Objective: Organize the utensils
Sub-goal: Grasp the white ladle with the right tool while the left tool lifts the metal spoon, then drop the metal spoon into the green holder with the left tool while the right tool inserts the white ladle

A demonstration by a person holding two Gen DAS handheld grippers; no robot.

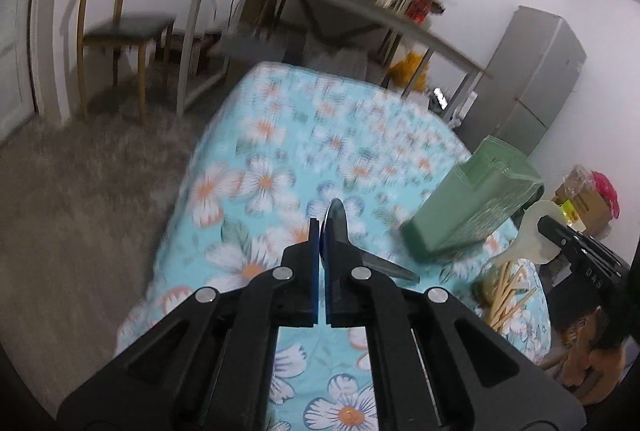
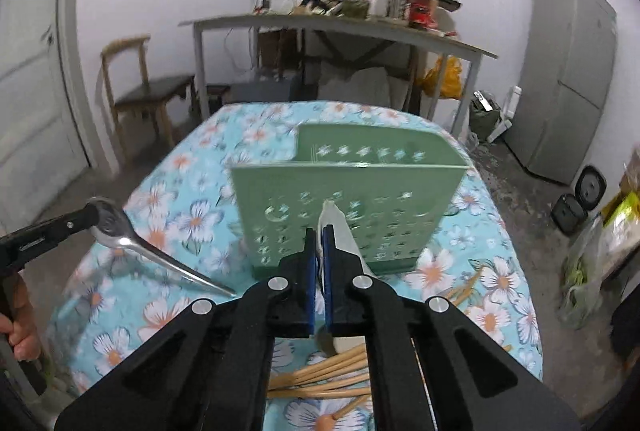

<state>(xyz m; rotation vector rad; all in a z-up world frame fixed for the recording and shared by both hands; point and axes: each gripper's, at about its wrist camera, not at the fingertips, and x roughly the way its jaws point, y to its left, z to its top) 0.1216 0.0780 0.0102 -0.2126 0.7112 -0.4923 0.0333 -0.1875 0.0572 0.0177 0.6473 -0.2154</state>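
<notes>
My left gripper (image 1: 321, 231) is shut on a metal spoon (image 1: 340, 227) by its bowl, and holds it above the floral table; the right wrist view shows the same spoon (image 2: 132, 243) with its handle slanting down to the right. My right gripper (image 2: 319, 235) is shut on a white ceramic spoon (image 2: 340, 231), held just in front of the green perforated utensil holder (image 2: 352, 199). In the left wrist view the holder (image 1: 472, 207) stands to the right, with the white spoon (image 1: 534, 235) and right gripper (image 1: 552, 227) beyond it. Wooden chopsticks (image 2: 324, 375) lie on the cloth under my right gripper.
The table wears a blue floral cloth (image 2: 192, 215). Behind it stand a grey desk (image 2: 360, 27) crowded with clutter, a wooden chair (image 2: 148, 87) and a grey fridge (image 2: 568, 79). Bags and boxes (image 2: 592, 247) sit on the floor at right.
</notes>
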